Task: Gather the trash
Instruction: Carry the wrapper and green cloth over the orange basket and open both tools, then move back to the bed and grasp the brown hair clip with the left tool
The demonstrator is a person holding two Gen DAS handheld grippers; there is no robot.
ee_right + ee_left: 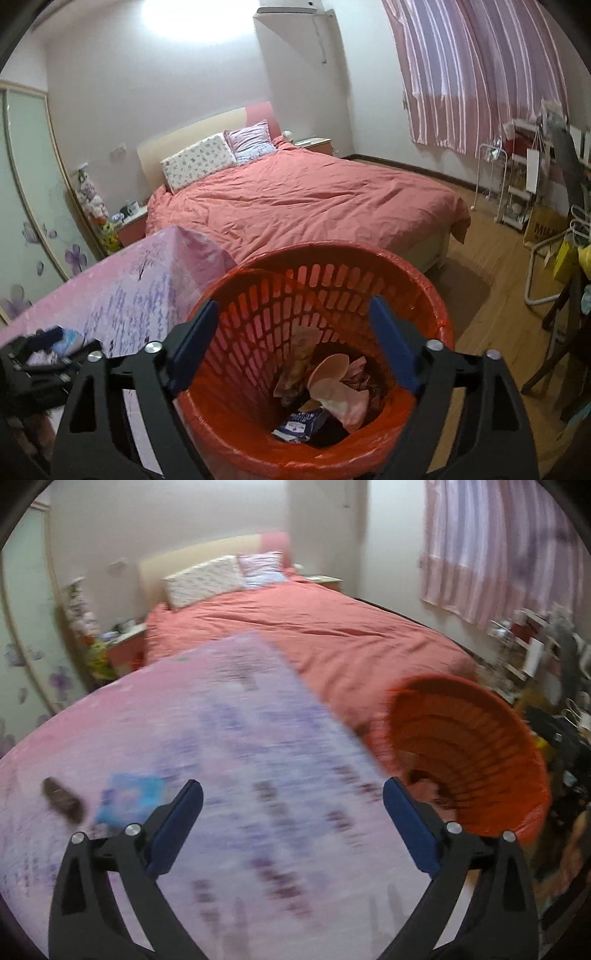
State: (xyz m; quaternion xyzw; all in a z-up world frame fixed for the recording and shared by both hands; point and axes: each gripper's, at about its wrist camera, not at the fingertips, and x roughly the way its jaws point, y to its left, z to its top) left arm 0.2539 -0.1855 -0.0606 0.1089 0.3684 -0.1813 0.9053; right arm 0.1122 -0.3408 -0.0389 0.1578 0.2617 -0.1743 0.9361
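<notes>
Currently: two pieces of trash left on the worktop, lower left of the left gripper's spread fingers.

Left gripper (293,797): fingers wide apart, nothing between them, over the lavender-print worktop (280,738). Blue wrapper (129,799) lies just left of the left-hand finger; dark brown wrapper (62,799) further left, its long axis slanting from upper left to lower right; both blurred. Right gripper (291,332): fingers spread, empty, above the red trash basket (424,291), which stands beside the worktop's right edge and already holds scraps. Judged: left hand is nearer the remaining trash and must swing left.
</notes>
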